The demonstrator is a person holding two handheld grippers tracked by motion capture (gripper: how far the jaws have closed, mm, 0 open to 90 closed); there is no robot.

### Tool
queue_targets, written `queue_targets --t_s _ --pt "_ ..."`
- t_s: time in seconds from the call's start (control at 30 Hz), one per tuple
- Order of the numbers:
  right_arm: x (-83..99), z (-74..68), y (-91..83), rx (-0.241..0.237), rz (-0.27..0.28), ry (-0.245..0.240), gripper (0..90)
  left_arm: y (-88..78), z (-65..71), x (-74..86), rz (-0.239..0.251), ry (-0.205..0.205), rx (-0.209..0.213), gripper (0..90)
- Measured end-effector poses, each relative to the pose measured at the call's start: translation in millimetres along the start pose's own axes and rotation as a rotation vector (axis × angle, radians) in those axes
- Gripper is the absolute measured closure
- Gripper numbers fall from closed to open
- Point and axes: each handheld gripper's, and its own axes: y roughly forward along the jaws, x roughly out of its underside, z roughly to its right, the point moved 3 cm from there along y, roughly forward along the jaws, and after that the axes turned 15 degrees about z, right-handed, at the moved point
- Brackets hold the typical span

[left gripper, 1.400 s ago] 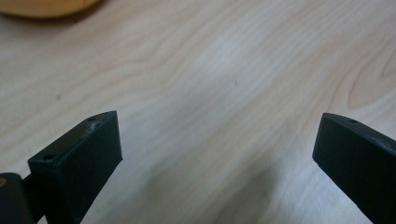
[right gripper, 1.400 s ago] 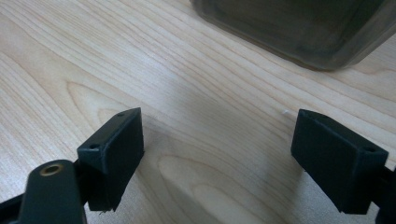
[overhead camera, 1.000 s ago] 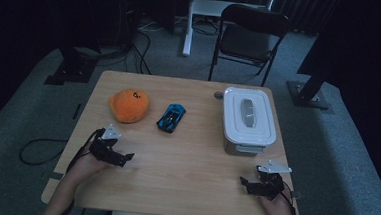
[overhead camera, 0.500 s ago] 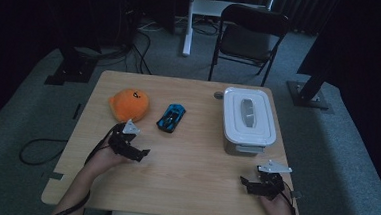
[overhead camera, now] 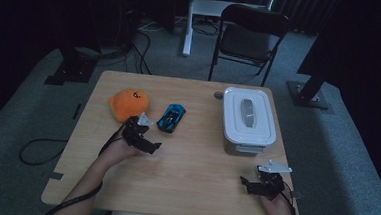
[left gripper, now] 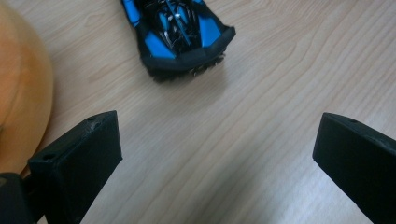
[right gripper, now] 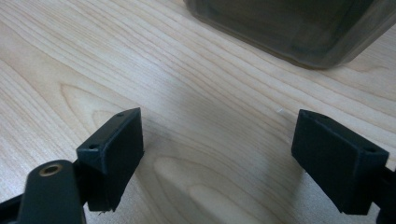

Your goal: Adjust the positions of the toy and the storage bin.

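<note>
A blue and black toy car (overhead camera: pixel 171 117) (left gripper: pixel 180 35) lies on the wooden table (overhead camera: pixel 190 162), just right of an orange plush toy (overhead camera: pixel 127 103) (left gripper: pixel 21 93). My left gripper (overhead camera: pixel 146 135) (left gripper: pixel 219 154) hovers just in front of the car with its jaws wide open and nothing between them. A lidded white and grey box (overhead camera: pixel 248 120) (right gripper: pixel 299 28) stands at the right of the table. Near the front right edge my right gripper (overhead camera: pixel 258 184) (right gripper: pixel 219 158) stands open and empty, a little short of the box.
A black folding chair (overhead camera: pixel 249 38) and a white table leg (overhead camera: pixel 188 22) stand beyond the table's far edge. Cables (overhead camera: pixel 132 49) run across the grey carpet at the left. A small grey disc (overhead camera: pixel 218 94) lies by the box's far left corner.
My left gripper has moved forward and to the right, from the front left of the table up close to the toy car. The right gripper has stayed put.
</note>
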Motion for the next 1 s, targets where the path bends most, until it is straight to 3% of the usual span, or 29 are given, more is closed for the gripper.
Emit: queue_targets --t_s 0.23,0.3,0.43,0.67,0.8,1.0 --pt "0.0 0.0 0.0 0.0 -0.001 0.001 16.3 18.1 0.4 -15.4 -0.001 -0.027 0.019 1.8" --pt "0.0 0.0 0.0 0.0 -0.001 0.002 16.3 23.5 0.1 -20.4 -0.002 -0.021 -0.004 1.8" --pt "0.0 0.0 0.0 0.0 -0.001 0.002 16.2 35.3 -3.3 -30.1 -0.008 -0.045 -0.01 1.8" --pt "0.0 -0.6 0.1 -0.007 0.0 -0.003 16.4 55.4 -14.7 -40.8 -0.028 -0.097 -0.072 1.8" --pt "0.0 -0.2 0.2 -0.004 -0.001 -0.001 15.5 71.4 -23.4 -50.2 -0.04 -0.151 -0.131 1.8" --pt "0.0 -0.1 0.2 -0.003 -0.002 -0.001 15.5 93.6 -25.7 -51.1 -0.092 -0.157 -0.142 1.8"
